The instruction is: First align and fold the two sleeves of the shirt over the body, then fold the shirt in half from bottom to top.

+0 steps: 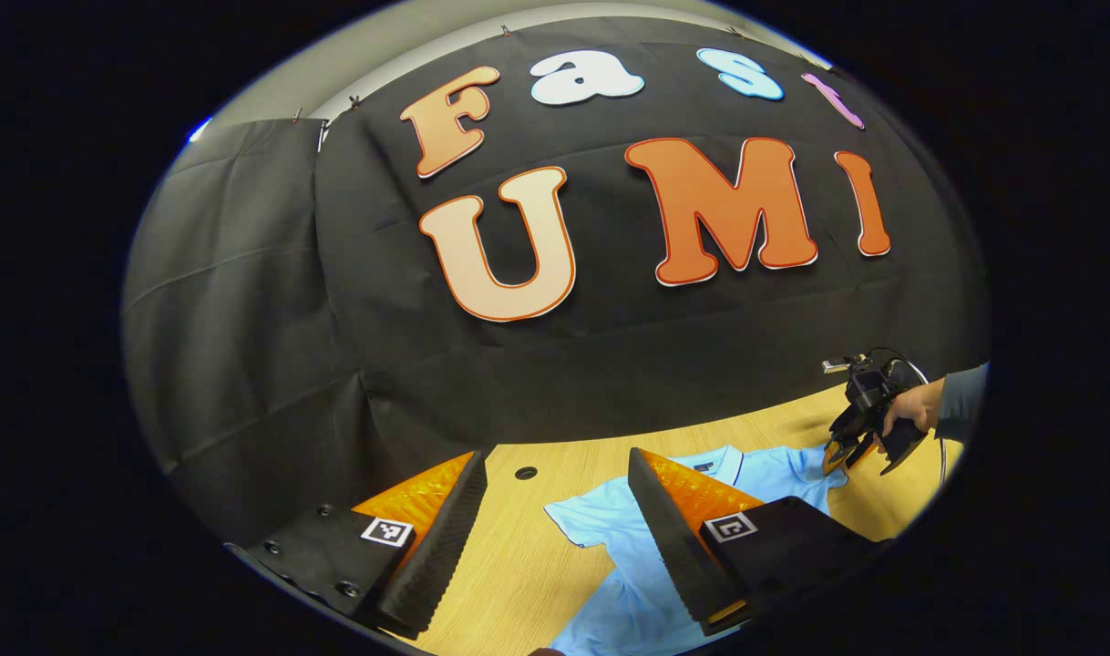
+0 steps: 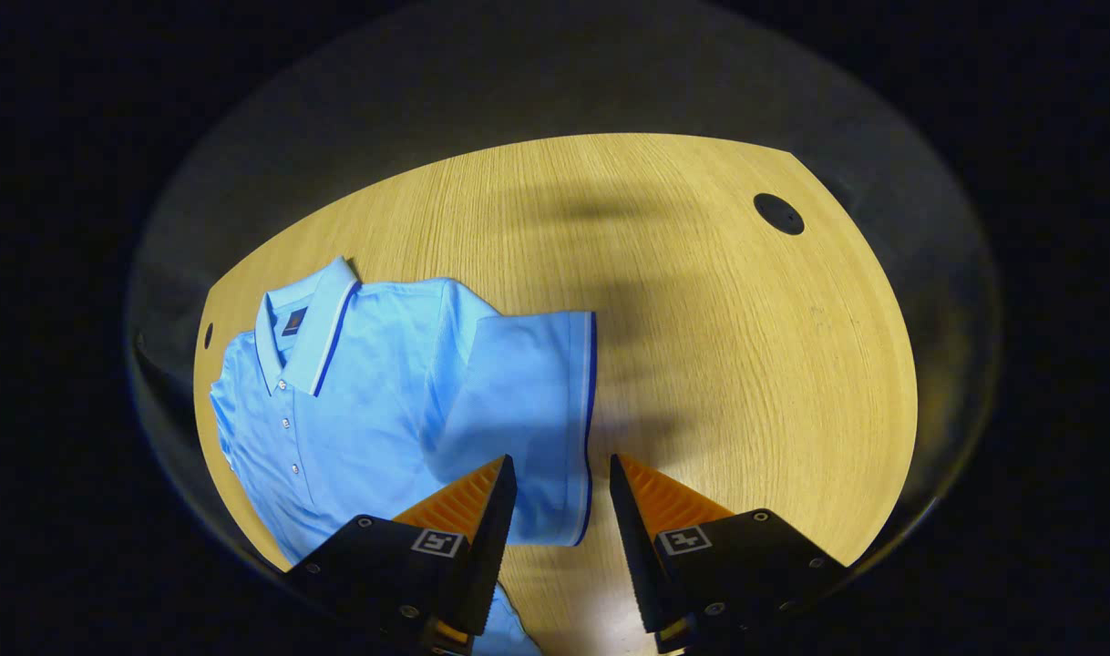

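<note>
we see a light blue polo shirt (image 2: 373, 383) lying face up and flat on the wooden desk (image 2: 746, 364), collar (image 2: 304, 333) toward the far edge, buttons running down the placket. in the right gripper view, one short sleeve (image 2: 528, 419) spreads out sideways from the body, its dark-trimmed hem (image 2: 590, 428) running just ahead of the gap between the right tongs (image 2: 562, 474), which hang above it with their jaws apart and nothing between them. a round dark hole (image 2: 778, 213) sits in the desk well off to the far side. in the left gripper view, we look across the desk (image 1: 555, 547) toward the booth's black cloth wall (image 1: 272, 319); the left tongs (image 1: 555, 465) stand wide open and empty, raised above the near part of the shirt (image 1: 610, 547). farther off in that view, a hand (image 1: 910, 410) in a grey sleeve (image 1: 963, 399) holds the other gripper (image 1: 845, 446) tilted down over the shirt's far sleeve.
</note>
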Available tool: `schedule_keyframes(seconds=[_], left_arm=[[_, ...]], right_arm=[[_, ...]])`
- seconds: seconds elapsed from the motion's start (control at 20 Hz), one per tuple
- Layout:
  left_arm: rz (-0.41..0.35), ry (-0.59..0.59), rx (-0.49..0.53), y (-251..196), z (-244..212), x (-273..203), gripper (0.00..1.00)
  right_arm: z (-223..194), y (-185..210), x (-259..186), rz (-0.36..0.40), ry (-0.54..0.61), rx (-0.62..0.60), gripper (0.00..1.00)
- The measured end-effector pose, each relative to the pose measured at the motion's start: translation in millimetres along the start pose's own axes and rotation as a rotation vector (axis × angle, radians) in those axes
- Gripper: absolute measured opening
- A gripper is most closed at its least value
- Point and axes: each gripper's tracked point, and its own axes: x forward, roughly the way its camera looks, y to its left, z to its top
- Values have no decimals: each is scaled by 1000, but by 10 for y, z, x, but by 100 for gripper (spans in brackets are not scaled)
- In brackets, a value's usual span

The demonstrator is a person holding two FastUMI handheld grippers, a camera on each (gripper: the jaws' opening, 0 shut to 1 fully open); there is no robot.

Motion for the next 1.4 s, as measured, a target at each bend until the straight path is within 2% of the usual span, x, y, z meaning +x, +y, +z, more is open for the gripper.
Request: schedule_keyframes(seconds=[0.05, 0.1, 0.25, 0.35, 0.4, 0.5, 0.6, 0.65, 0.85, 0.9, 1.05, 1.25, 1.3, 1.4], left_arm=[[2, 0, 4, 3, -1, -13, 100], [5, 1, 9, 9, 17, -10, 97], [13, 11, 9, 17, -10, -5, 98], [16, 24, 1, 18, -38, -35, 98], [16, 26, -2, 17, -37, -36, 100], [16, 25, -2, 10, -33, -36, 100], [15, 18, 5, 20, -15, -41, 100], [17, 15, 11, 19, 3, -50, 100], [34, 25, 9, 32, -25, -37, 97], [36, 31, 7, 43, -41, -40, 100], [42, 27, 0, 71, -79, -20, 100], [45, 27, -5, 264, -114, 110, 100], [44, 27, -5, 316, -132, 166, 97], [34, 30, -3, 403, -174, 326, 100]], right_arm=[[-10, -4, 40, -11, -1, -13, 67], [6, -7, 23, -22, -4, -31, 62], [29, -38, 54, -42, -9, -34, 61], [20, -34, 49, -39, -14, -46, 42], [29, -24, 47, -33, -17, -46, 28], [44, -5, 46, -23, -21, -44, 12], [38, 84, 18, 30, -13, -12, 5], [54, 132, -15, 59, -19, -6, 4], [127, 361, -207, 111, -102, -118, 3], [129, 437, -257, 137, -112, -119, 3], [207, 641, -423, 194, -154, -119, 3], [304, 880, -604, 229, -200, -129, 3], [324, 936, -629, 230, -208, -128, 3], [336, 1074, -644, 234, -215, -126, 3]])
